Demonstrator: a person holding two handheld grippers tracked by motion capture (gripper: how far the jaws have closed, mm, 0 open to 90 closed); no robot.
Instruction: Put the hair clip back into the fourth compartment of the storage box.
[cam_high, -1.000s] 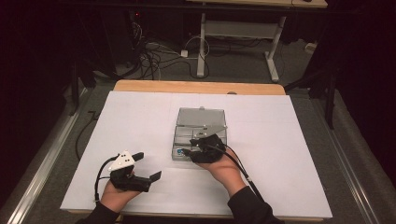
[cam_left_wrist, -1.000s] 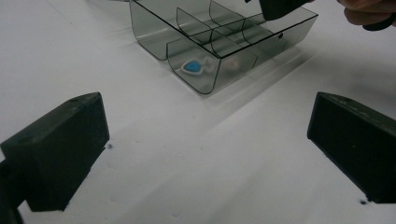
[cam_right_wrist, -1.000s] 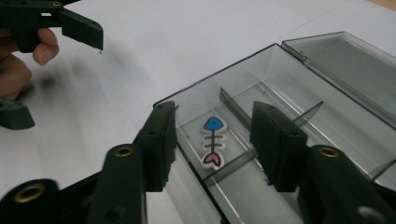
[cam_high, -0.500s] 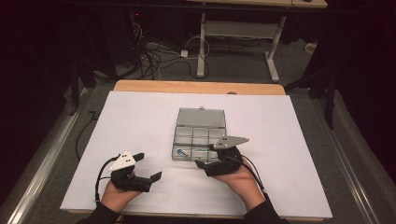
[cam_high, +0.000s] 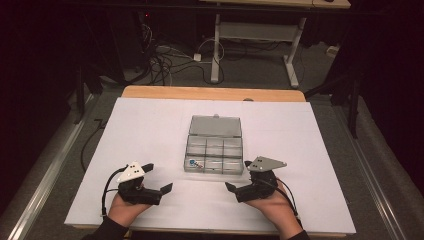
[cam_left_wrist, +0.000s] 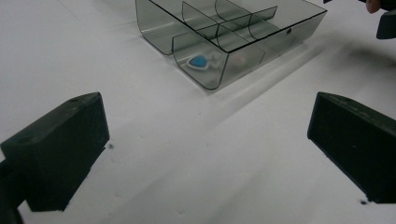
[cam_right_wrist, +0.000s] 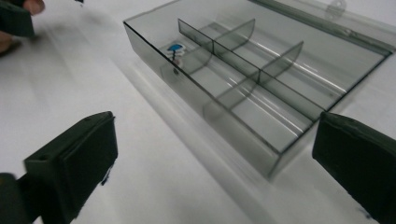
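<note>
A clear grey compartment box (cam_high: 215, 152) lies in the middle of the white table, its lid (cam_high: 215, 126) folded open at the back. A small blue and white item (cam_high: 193, 162) rests in its front-left compartment, also seen at the near corner (cam_left_wrist: 200, 61) and far corner (cam_right_wrist: 175, 47). My left gripper (cam_high: 158, 177) stands open on the table, front left of the box. My right gripper (cam_high: 238, 175) sits just off the box's front right corner; its jaws have just been opening and stand wide with nothing between them. Both gripper views look across bare sheet at the box (cam_left_wrist: 233, 37) (cam_right_wrist: 261, 79).
The white sheet (cam_high: 150, 130) covers the table, with a wooden strip (cam_high: 210, 93) along its far edge. Beyond it are a desk frame (cam_high: 250, 35) and cables (cam_high: 165, 55) on the floor. Metal rails run along both sides of the table.
The right hand has drawn back from over the box to the table at its front right, and its jaws have opened. The left hand has stayed put.
</note>
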